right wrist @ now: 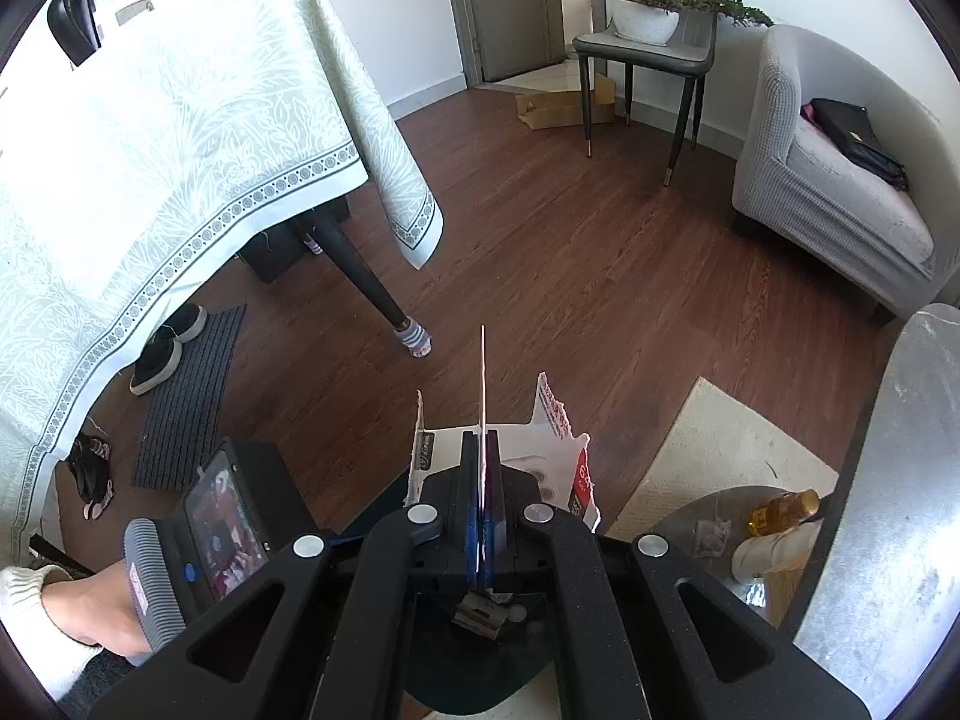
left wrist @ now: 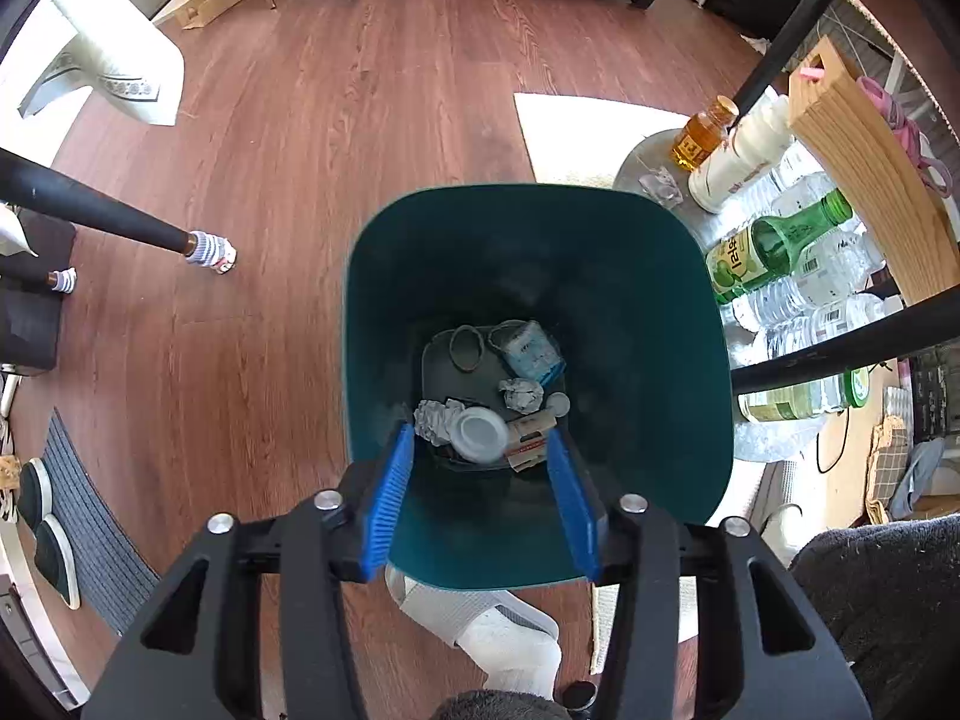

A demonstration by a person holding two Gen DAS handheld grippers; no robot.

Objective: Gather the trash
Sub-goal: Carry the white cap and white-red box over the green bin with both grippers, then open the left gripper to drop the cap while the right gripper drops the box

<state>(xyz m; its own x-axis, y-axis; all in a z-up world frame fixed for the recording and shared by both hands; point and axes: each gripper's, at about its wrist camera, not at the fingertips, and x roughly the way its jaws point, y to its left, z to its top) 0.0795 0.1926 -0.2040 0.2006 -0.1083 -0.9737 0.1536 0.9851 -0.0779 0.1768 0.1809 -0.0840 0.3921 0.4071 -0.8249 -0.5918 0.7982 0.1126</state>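
Left wrist view: left gripper point(left wrist: 480, 450), jaws apart, nothing between them, above teal bin point(left wrist: 630, 312) holding crumpled paper point(left wrist: 521, 394) and scraps. Right wrist view: right gripper point(right wrist: 481, 450), jaws clamped on torn carton point(right wrist: 558, 444), near bin's rim

The bin point(left wrist: 540, 312) sits at frame centre on the floor point(left wrist: 336, 120). Crumpled paper point(left wrist: 521, 394) lies inside (beside a lid point(left wrist: 480, 433)). Bottles point(left wrist: 780, 252) cluster right of it.

Wood floor point(right wrist: 570, 252), grey armchair point(right wrist: 840, 180), clothed table point(right wrist: 150, 150), chair point(right wrist: 648, 48)
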